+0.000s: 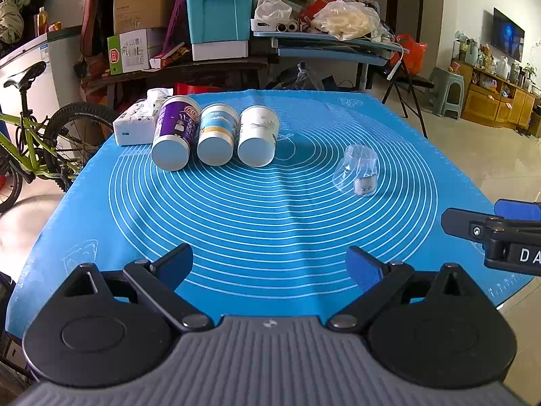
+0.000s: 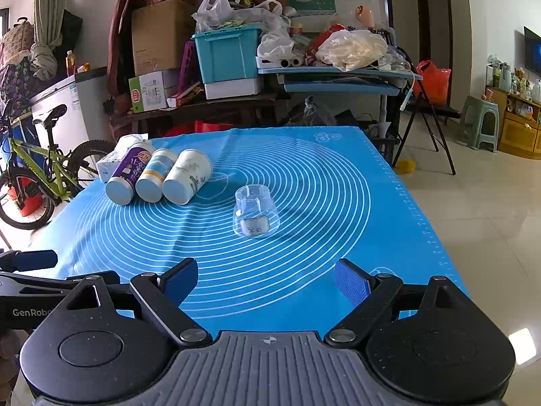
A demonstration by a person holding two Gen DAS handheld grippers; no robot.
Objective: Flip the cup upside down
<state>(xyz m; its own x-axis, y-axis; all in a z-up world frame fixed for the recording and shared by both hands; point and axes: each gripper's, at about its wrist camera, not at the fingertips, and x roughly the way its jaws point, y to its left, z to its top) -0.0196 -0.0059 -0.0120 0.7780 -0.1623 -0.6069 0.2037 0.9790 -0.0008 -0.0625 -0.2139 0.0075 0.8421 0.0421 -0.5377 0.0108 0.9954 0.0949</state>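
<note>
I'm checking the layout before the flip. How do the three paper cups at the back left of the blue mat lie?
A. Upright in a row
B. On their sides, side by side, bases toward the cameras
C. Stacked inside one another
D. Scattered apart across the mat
B: the purple cup, blue-banded cup and white cup lie on their sides next to each other, round bases facing the cameras.

"GenRobo", cut off at the edge, stands in white on the left gripper (image 2: pixel 30 260) body. "DA", likewise cut off, stands on the right gripper (image 1: pixel 490 216). The clear cup (image 2: pixel 256 211) label is unreadable.
</note>
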